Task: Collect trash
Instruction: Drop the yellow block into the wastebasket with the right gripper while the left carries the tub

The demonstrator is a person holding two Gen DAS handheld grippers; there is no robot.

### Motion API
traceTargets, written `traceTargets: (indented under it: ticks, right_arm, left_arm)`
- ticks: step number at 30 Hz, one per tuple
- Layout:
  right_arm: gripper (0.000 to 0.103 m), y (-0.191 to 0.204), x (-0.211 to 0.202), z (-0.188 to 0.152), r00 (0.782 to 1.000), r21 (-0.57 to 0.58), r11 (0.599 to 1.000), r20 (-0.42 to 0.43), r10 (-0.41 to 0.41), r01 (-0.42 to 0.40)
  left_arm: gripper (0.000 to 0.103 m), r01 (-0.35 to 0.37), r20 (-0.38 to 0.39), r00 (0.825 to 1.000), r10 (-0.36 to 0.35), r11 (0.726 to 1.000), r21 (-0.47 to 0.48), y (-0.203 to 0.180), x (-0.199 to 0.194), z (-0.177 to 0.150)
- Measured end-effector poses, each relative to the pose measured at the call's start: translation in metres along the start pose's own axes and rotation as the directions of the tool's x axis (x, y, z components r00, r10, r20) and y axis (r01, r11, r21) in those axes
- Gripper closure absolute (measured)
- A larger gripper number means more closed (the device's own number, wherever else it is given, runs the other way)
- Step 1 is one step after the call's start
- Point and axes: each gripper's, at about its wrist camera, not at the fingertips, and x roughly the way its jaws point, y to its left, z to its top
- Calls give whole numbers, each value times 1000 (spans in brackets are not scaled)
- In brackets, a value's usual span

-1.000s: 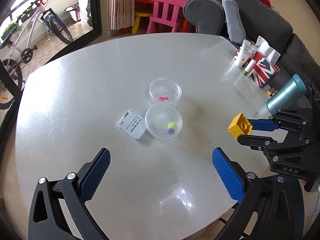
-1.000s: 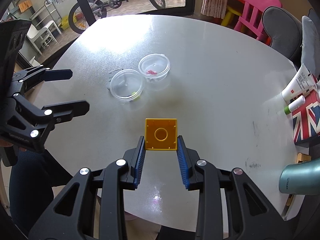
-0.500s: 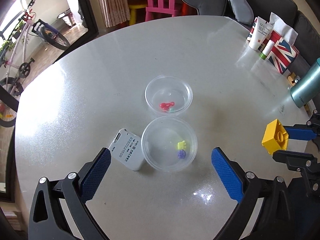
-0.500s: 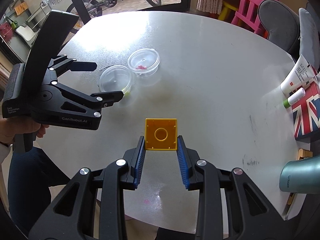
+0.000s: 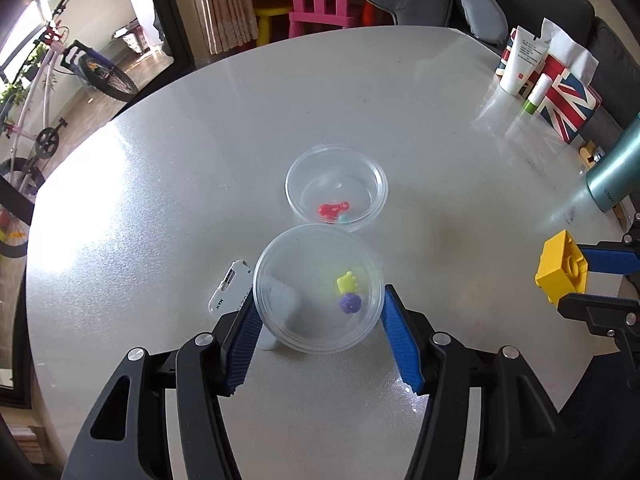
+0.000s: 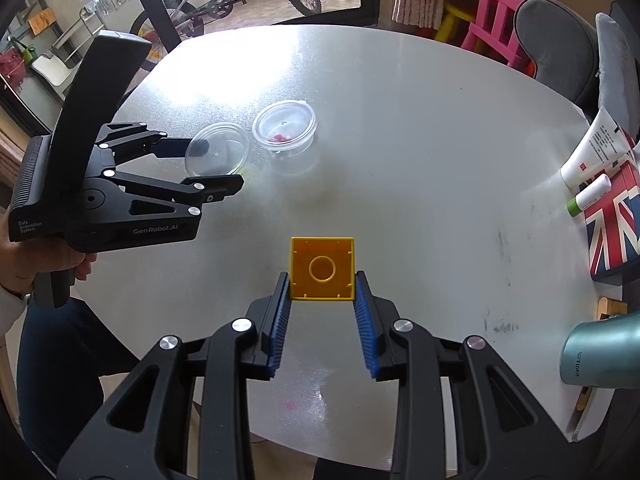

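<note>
A round grey worktop (image 5: 200, 168) carries two clear tubs at its middle: the far tub (image 5: 337, 188) at 12 o'clock of the near tub (image 5: 318, 290), rims touching. A white card (image 5: 230, 286) lies at the near tub's 9 o'clock. A flag box (image 5: 568, 100), tube (image 5: 522, 66) and teal flask (image 5: 616, 168) sit at 2 o'clock.

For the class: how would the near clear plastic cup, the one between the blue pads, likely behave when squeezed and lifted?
The near clear cup looks thin-walled, so it probably flexes under the left tool. Holding only two small toys, it is likely light. Its smooth plastic may slip.
</note>
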Motion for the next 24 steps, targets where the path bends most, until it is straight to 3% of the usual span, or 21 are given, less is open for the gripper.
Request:
traceTargets:
  ticks: [12, 24]
  right_arm:
    - [72, 21, -30, -10, 999, -37, 999, 41, 3, -1]
    - [72, 70, -82, -63, 996, -90, 995, 81, 41, -33]
  left_arm:
    - [46, 38, 65, 997, -35, 998, -40, 4, -60, -26]
    - [46, 77, 115, 991, -73, 997, -29, -16, -138, -96]
